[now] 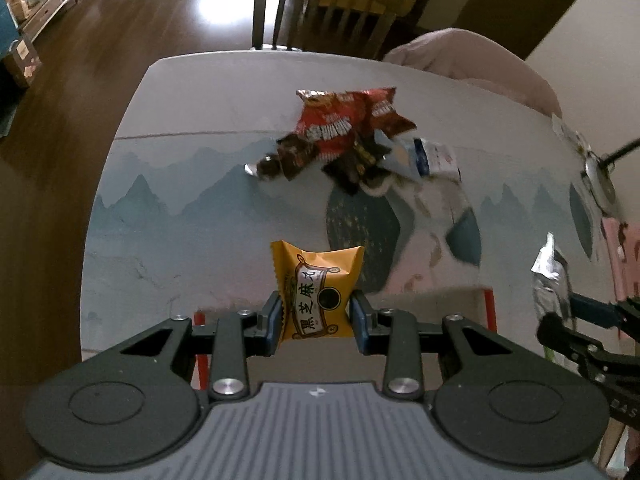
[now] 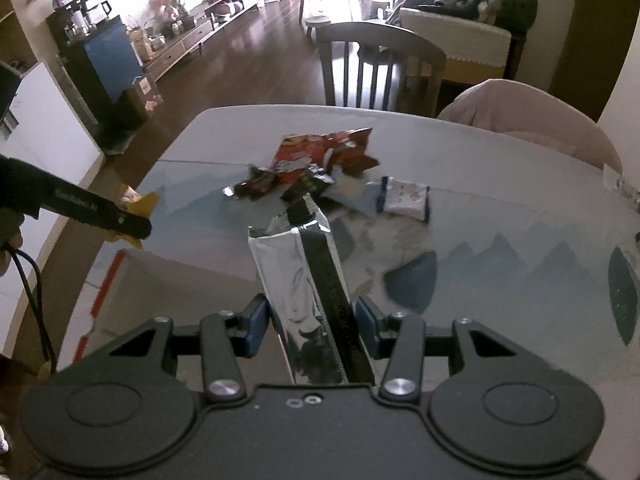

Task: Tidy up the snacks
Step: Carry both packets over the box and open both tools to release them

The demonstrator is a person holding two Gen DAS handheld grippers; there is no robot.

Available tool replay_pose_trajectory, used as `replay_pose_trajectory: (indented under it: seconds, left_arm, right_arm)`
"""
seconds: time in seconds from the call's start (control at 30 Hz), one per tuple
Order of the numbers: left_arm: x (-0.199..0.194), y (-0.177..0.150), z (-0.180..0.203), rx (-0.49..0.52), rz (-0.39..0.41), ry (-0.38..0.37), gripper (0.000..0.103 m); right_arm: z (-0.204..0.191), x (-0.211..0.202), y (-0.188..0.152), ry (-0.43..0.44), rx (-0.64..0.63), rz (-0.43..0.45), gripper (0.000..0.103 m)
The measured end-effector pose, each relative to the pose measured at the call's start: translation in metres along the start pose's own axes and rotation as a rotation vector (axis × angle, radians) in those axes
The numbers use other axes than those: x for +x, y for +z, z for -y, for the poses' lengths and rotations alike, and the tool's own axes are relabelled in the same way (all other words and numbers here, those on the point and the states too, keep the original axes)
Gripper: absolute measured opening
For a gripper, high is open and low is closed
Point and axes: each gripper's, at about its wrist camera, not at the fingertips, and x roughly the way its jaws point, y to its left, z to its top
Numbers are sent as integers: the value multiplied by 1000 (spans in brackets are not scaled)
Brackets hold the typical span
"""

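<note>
1. The yellow packet [image 1: 316, 300] sits pinched between the pads of the left gripper [image 1: 316, 318], jaws narrowed onto its lower half, held up off the table [image 1: 168, 240]; the silver packet [image 2: 308, 300] stands clamped the same way in the right gripper [image 2: 314, 330], jaws closed on its sides near the bottom, its top leaning away from the camera.
2. Taking the snack pile [image 1: 344, 136] as the landmark: both held packets hang on the near side of it, well apart from it; the white packet [image 2: 404, 200] lies just to the pile's right; a cardboard box [image 2: 168, 304] with red tape seems to lie below the grippers, nearer still.
3. Likely trouble: both wrappers are slick and puffy, so a thin grip could let either slide out or twist; the tall silver packet is held low and may flop over as it tilts; squeezing harder could crush what is inside.
4. The two grippers are close side by side; swinging either inward could knock them together.
5. Room: the table is bare between the pile and the grippers; its left edge curves close beyond the left gripper, with open floor [image 1: 60, 160] past it; behind the pile stand a chair [image 2: 380, 64] and a pink cushion [image 2: 520, 120] at the far rim.
</note>
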Motion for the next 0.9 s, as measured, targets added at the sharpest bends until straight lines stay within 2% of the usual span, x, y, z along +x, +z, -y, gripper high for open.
replay_pose_trajectory:
  seconds: [0.23, 0.53, 0.9]
  left_arm:
    - [-4, -36, 5, 41, -23, 1, 34]
    - [10, -76, 5, 51, -77, -9, 34]
    - [52, -110, 2, 48, -177, 13, 34]
  right_arm:
    - [-30, 4, -20, 44, 10, -22, 47]
    - [-50, 21, -45, 68, 35, -73, 46]
    - [-62, 61, -75, 31, 47, -147, 47]
